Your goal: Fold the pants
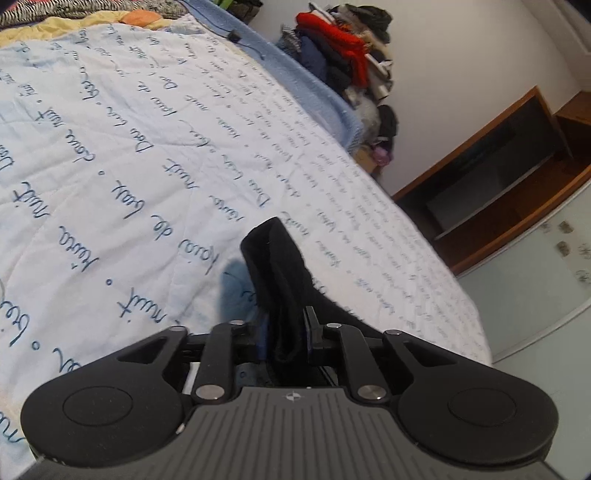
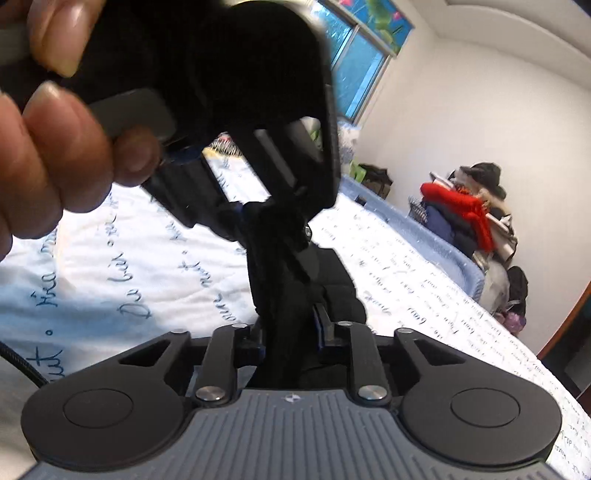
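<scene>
Shelving (image 1: 509, 184) of dark wood is seen at the right of the left wrist view, its open compartments too dim for any contents to be made out. No other container is shown in either view.

Black pants (image 1: 280, 273) are gripped by the left gripper (image 1: 286, 325), whose jaws are closed on a bunched fold of the cloth; the fabric rises from the jaws toward the middle of the frame, above the bed (image 1: 129, 147). In the right wrist view the same pants (image 2: 277, 295) are pinched in the closed jaws of the right gripper (image 2: 290, 328), and the cloth runs up to the left gripper (image 2: 258, 147), which fills the upper middle of that frame. A hand (image 2: 55, 147) is wrapped around that gripper's handle at the upper left, blocking much of the bed behind it.

The bed is covered by a white quilt (image 1: 184, 110) printed with blue handwriting, and a blue blanket (image 1: 314, 85) lies along its far edge. One heap of clothes (image 1: 343, 59), with a red garment (image 1: 332, 33) on top, is piled against the white wall at the upper centre. A window (image 2: 362, 48) is seen at the top of the right wrist view.

Counted: two grippers, one pair of pants, one hand, one clothes heap, one shelving unit.
</scene>
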The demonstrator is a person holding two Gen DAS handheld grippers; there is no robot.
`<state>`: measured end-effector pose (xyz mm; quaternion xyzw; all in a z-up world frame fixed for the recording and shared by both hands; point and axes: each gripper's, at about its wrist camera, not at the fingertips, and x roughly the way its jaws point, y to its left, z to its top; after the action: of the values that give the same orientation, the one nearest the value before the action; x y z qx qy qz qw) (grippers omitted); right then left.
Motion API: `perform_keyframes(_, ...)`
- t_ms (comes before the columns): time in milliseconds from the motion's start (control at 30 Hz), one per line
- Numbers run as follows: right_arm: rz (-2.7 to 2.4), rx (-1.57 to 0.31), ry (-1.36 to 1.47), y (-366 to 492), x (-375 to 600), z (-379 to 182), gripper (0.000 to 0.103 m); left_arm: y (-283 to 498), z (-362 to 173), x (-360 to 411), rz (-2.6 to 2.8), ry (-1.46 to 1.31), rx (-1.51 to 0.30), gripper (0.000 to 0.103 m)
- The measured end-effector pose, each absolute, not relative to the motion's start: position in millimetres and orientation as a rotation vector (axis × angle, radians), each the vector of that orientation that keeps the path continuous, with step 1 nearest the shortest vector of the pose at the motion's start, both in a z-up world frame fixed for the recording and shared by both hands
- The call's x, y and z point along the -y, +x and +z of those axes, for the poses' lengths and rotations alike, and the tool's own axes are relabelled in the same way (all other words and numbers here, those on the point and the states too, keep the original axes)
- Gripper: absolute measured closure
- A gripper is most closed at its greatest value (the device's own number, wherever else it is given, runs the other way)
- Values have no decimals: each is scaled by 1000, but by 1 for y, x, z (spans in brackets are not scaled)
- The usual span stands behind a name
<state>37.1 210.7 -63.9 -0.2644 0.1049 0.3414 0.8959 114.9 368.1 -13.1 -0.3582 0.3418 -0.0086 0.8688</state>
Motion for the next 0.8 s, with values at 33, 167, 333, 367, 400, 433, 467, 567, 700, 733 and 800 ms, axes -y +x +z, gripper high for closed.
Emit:
perform_keyframes(33,707,-214,-534,37,-208,-62,85,115,-14,-372,-16,-768,-709,67)
perform_keyframes(167,700,-197,-512,38,-201,-54,85,118,-30,-390,-92,-962,-708,17)
perform_keyframes(333,711,-176,-520,42,-193,-51,85,139,-50,-383,-142,-1079,-786,17)
perform_keyframes(367,715,-168,-531,41,-194,-52,85,146,-51,-380,-130,-1067,-801,18)
perform_keyframes(400,718,-162,-544,39,-194,-53,85,153,-52,-378,-122,-1053,-812,24)
perform_keyframes(433,719,-160,-549,38,-194,-54,85,159,-53,-377,-100,-1041,-816,30)
perform_keyframes(467,720,-165,-549,38,-195,-55,85,166,-54,-377,-83,-1026,-830,53)
perform_keyframes(567,726,-183,-537,39,-194,-57,85,182,-56,-372,-34,-929,-887,84)
perform_keyframes(700,734,-246,-480,38,-187,-48,81,184,-50,-367,-4,-863,-902,85)
perform_keyframes(733,753,-252,-425,36,-178,-43,76,183,-48,-368,-3,-850,-899,86)
perform_keyframes(800,844,-310,-194,41,-144,-30,74,176,-41,-367,-5,-814,-889,86)
